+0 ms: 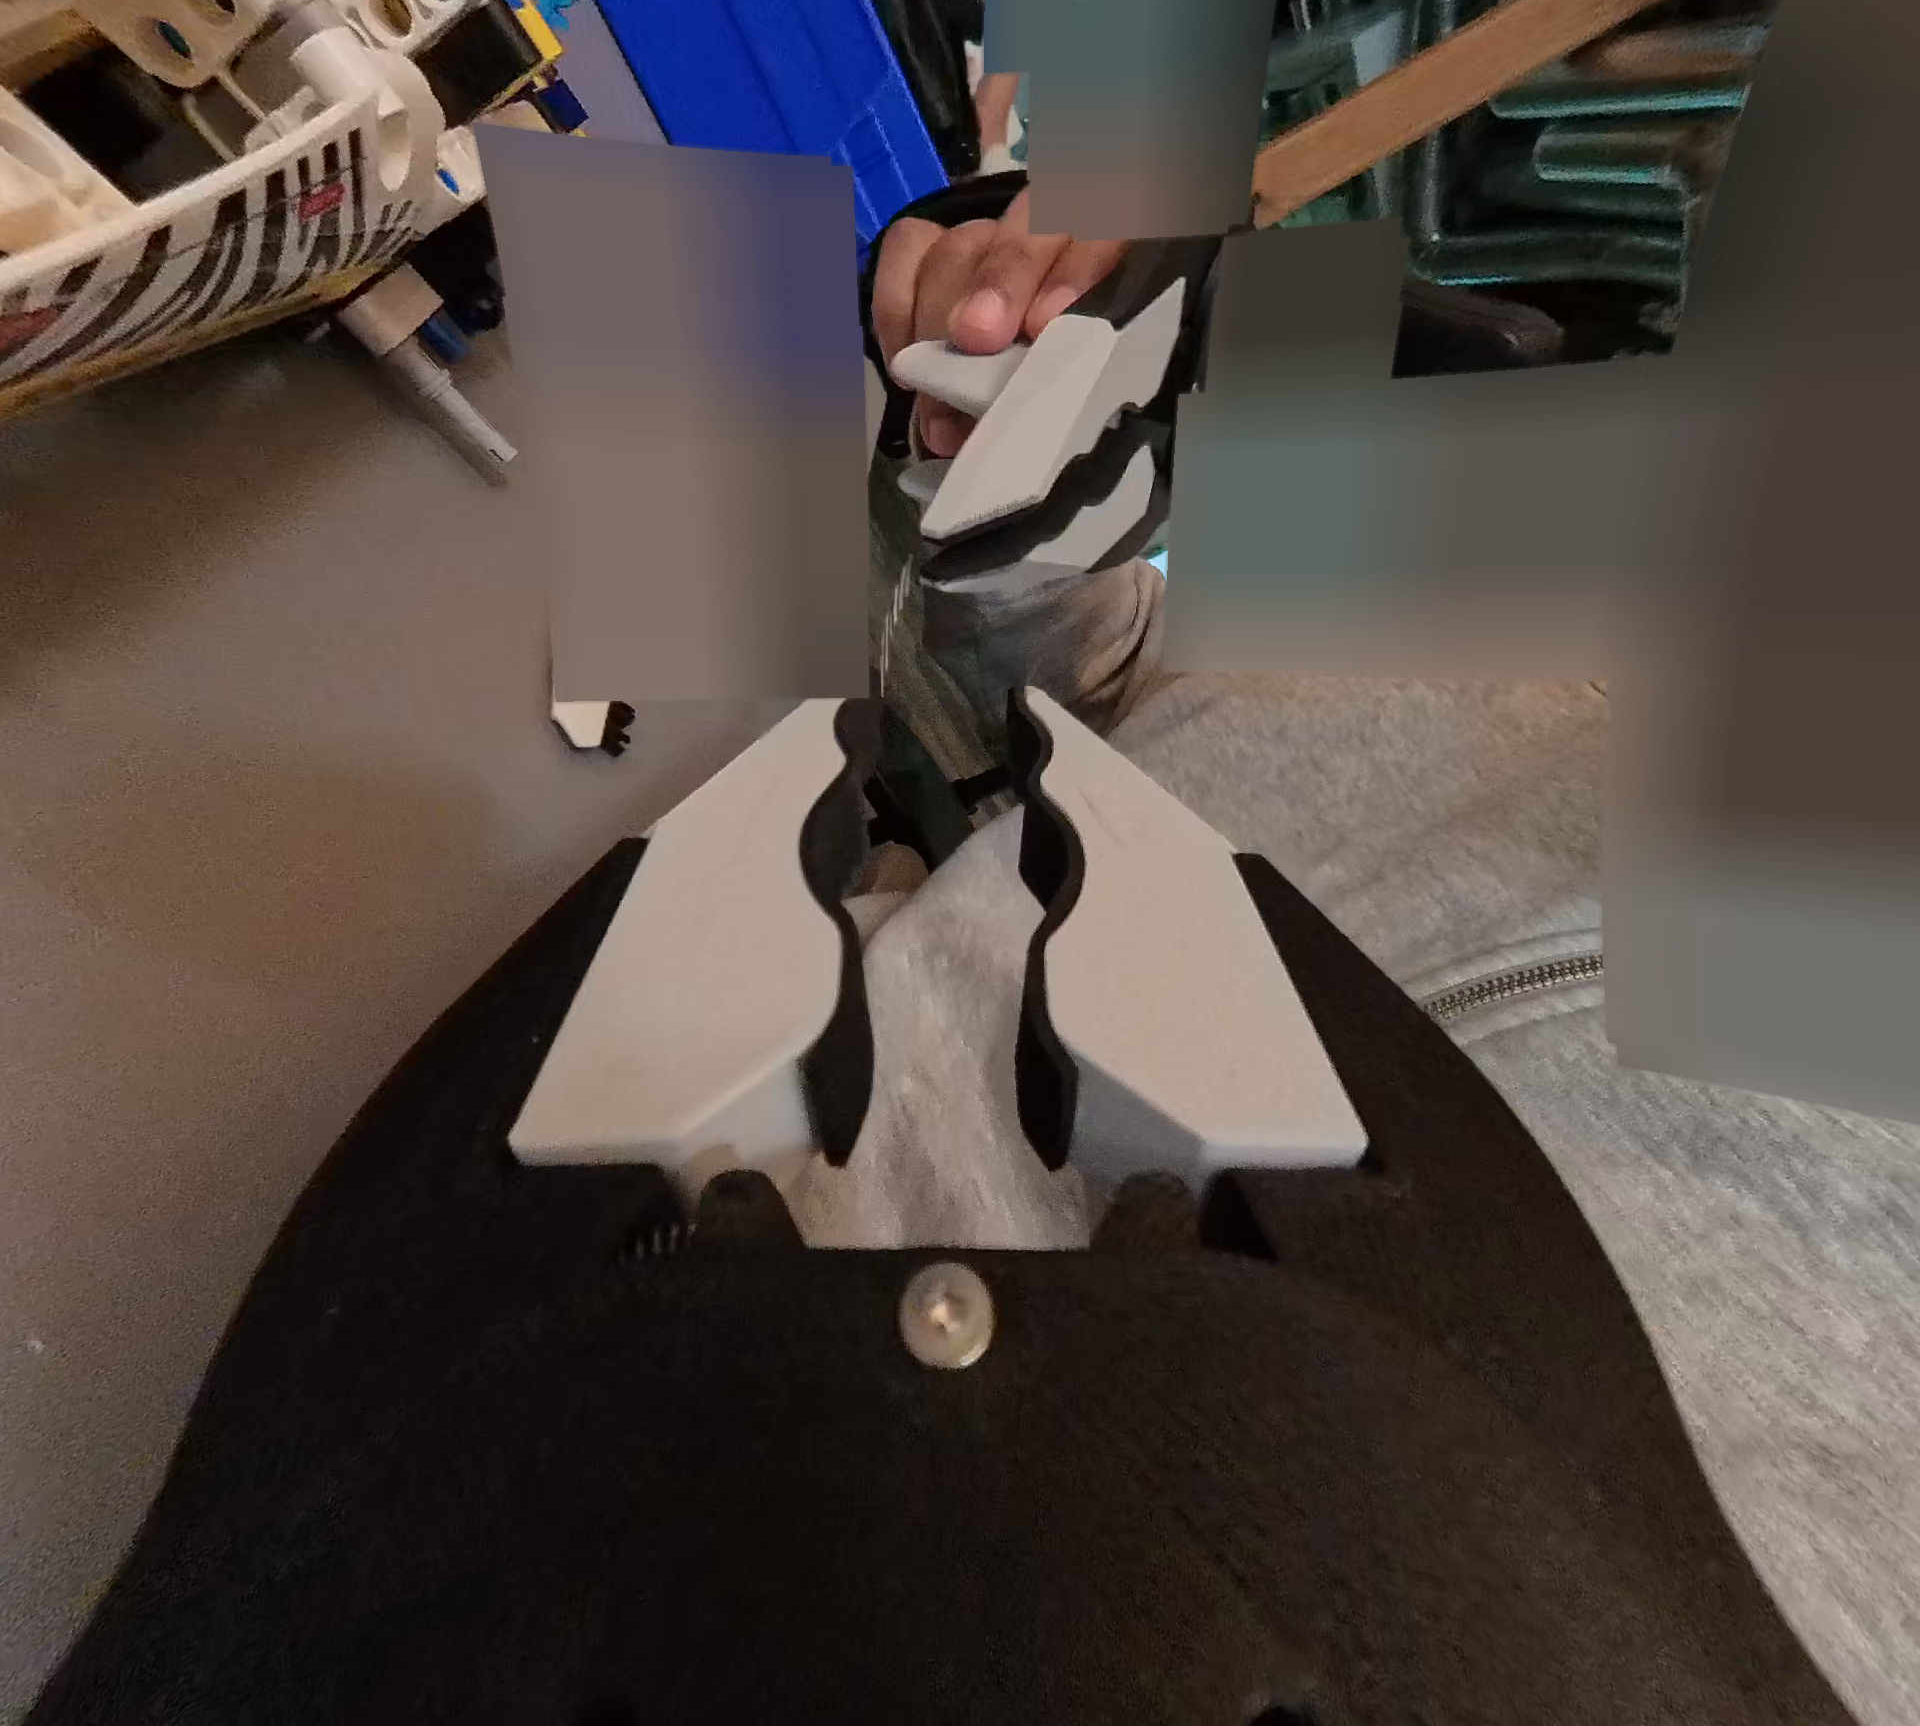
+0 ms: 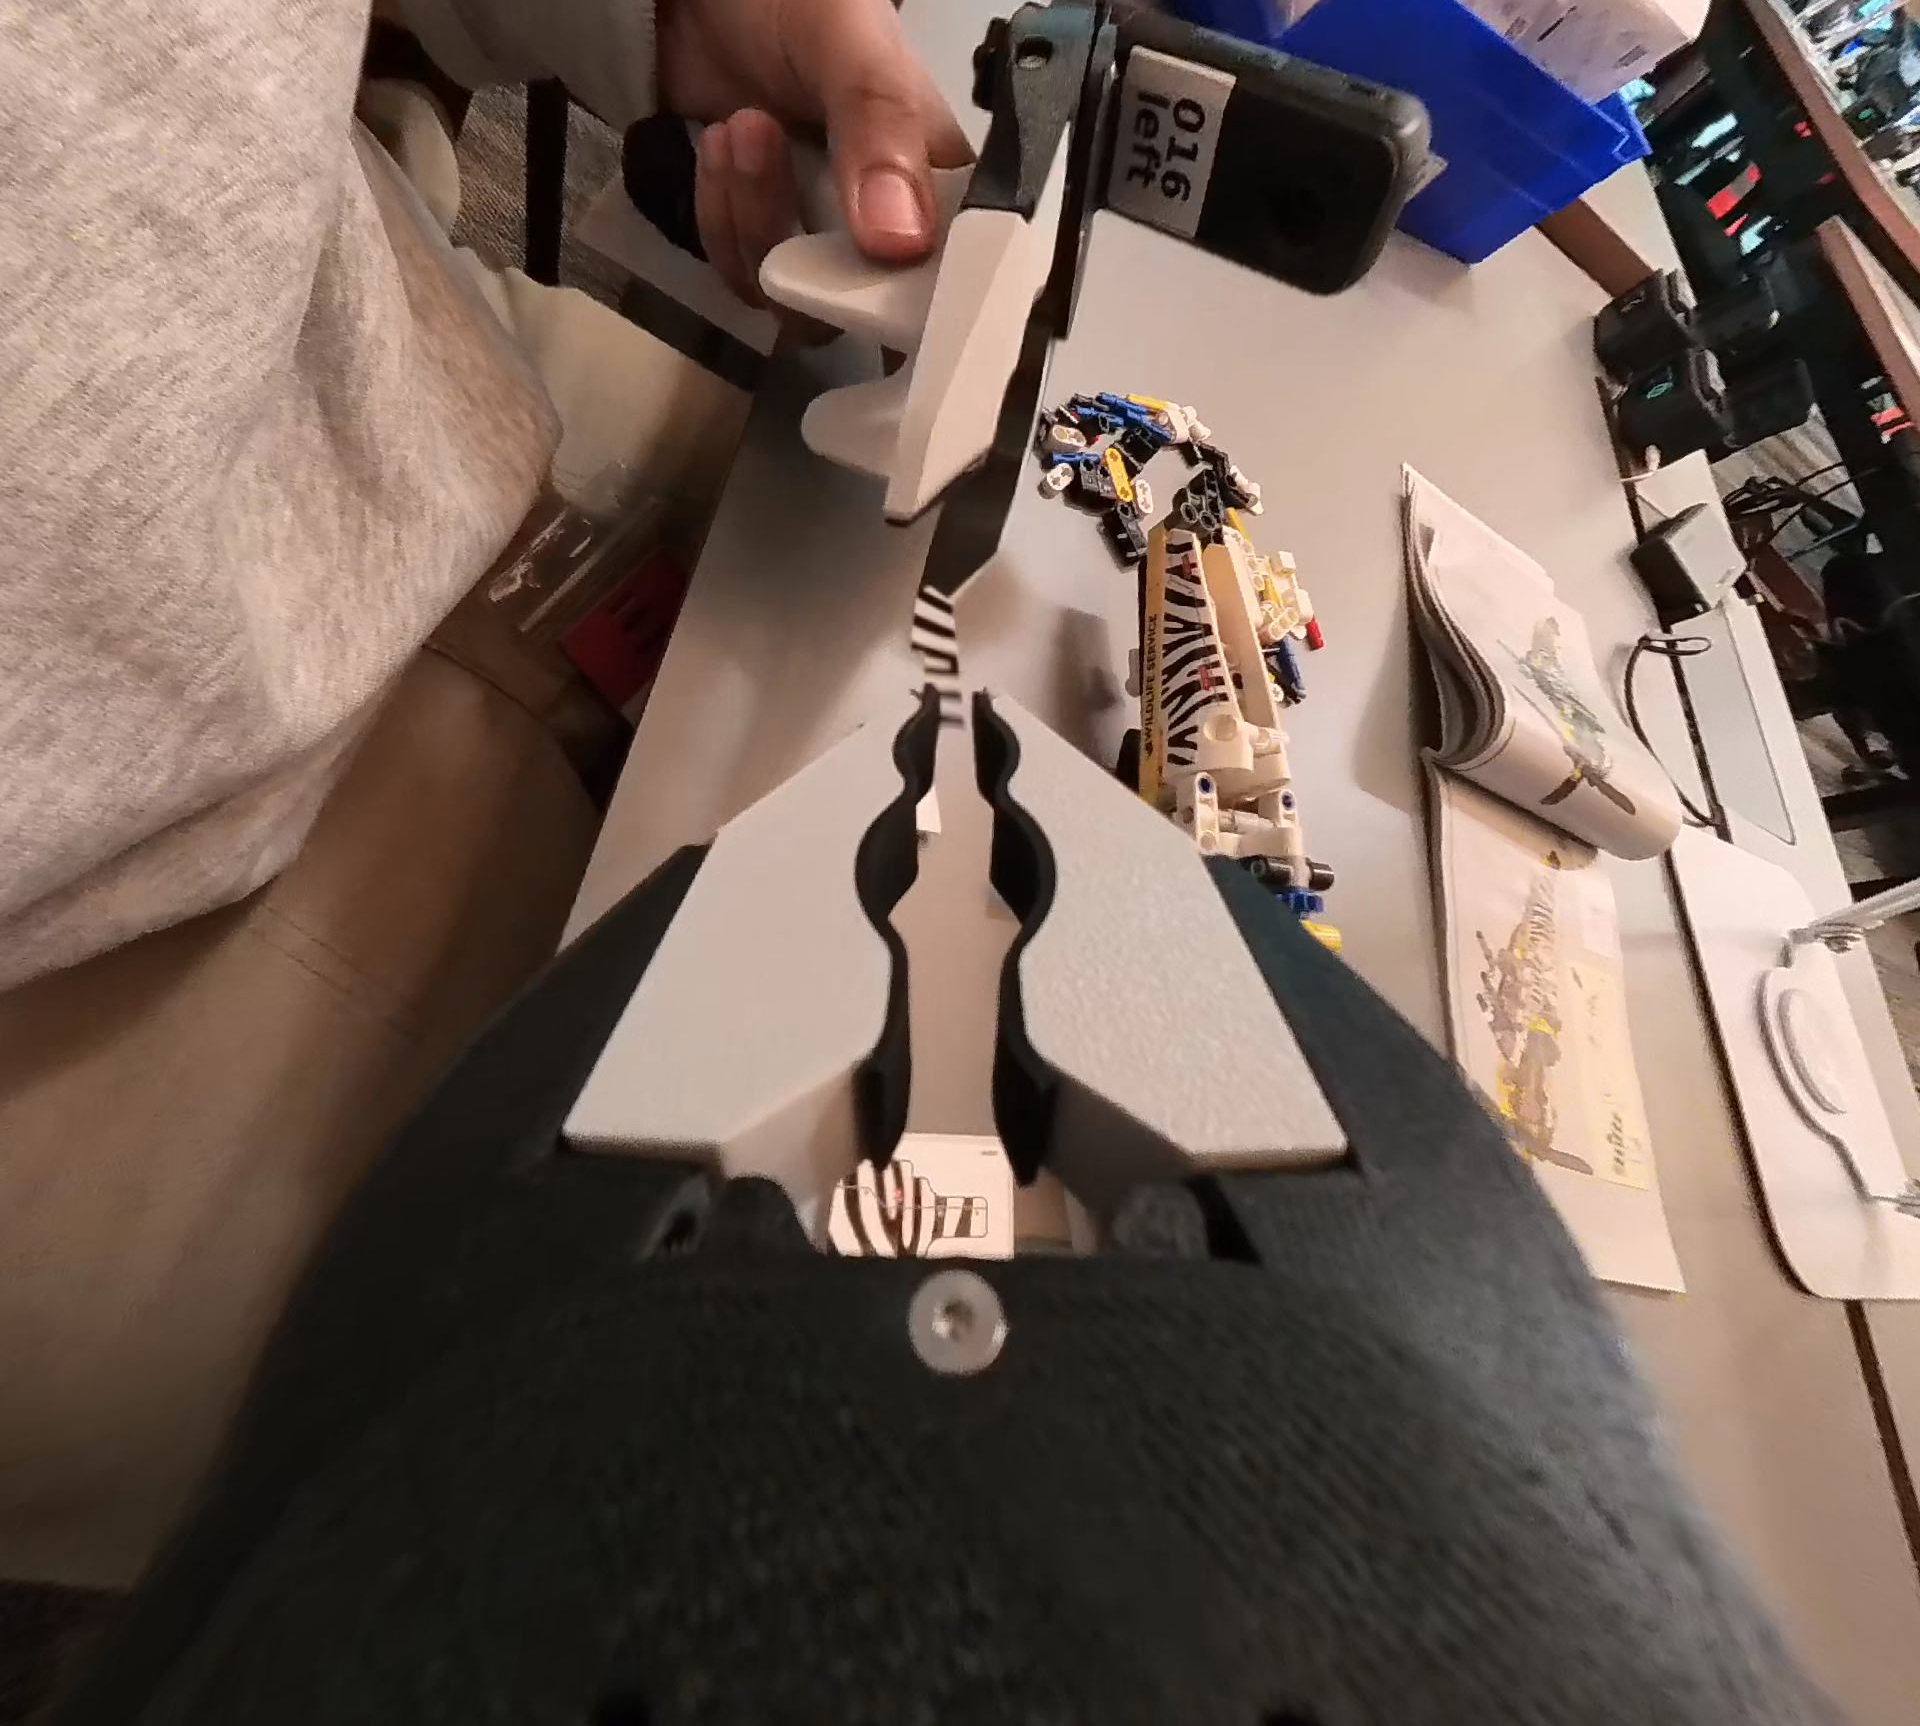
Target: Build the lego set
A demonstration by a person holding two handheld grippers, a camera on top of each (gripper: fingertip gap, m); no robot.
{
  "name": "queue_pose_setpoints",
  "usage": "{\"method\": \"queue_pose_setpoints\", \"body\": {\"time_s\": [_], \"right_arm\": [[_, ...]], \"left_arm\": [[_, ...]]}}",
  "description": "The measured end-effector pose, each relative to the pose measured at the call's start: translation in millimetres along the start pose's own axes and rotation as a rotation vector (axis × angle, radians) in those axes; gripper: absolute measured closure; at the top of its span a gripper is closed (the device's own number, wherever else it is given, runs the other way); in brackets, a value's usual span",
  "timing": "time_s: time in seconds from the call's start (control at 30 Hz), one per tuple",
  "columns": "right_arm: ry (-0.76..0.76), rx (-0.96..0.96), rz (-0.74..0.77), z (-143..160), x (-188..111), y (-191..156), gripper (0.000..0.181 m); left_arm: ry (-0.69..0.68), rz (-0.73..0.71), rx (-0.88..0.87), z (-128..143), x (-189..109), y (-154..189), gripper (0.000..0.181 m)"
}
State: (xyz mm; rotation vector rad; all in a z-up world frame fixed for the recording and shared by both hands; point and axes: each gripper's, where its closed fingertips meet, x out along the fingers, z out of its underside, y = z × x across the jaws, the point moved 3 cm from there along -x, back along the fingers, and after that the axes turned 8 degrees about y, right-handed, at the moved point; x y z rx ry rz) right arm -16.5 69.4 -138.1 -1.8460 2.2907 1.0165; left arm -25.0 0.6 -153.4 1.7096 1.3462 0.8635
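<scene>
A narrow zebra-striped sticker (image 2: pixel 935 637) hangs in the air between my two grippers. My right gripper (image 2: pixel 948 705) has its jaws nearly together on the sticker's lower end. My left gripper (image 2: pixel 940 590) meets the upper end from above. In the left wrist view my left gripper (image 1: pixel 940 708) has its jaws apart. The sticker (image 1: pixel 899 627) runs edge-on between them toward my right gripper (image 1: pixel 935 538). The white, yellow and zebra-striped lego model (image 2: pixel 1195 668) lies on the grey table (image 2: pixel 790 616), also in the left wrist view (image 1: pixel 208 118).
A sticker sheet (image 2: pixel 914 1209) lies under my right gripper. Loose lego parts (image 2: pixel 1122 450) sit beyond the model. An open instruction booklet (image 2: pixel 1517 741) lies to the right. A blue bin (image 2: pixel 1434 87) stands at the back. A person's hand (image 2: pixel 810 66) and grey sleeve are close on the left.
</scene>
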Motion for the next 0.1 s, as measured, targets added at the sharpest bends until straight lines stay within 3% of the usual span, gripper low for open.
{"method": "queue_pose_setpoints", "body": {"time_s": [0.03,0.1], "right_arm": [[0.005,0.008,-0.002,0.1,0.2,0.5,0.177],[0.017,0.025,-0.007,-0.1,0.6,1.0,0.175]], "left_arm": [[-0.001,0.011,-0.003,0.5,0.1,1.7,0.161],[0.002,0.019,-0.007,1.1,1.5,2.7,0.167]]}}
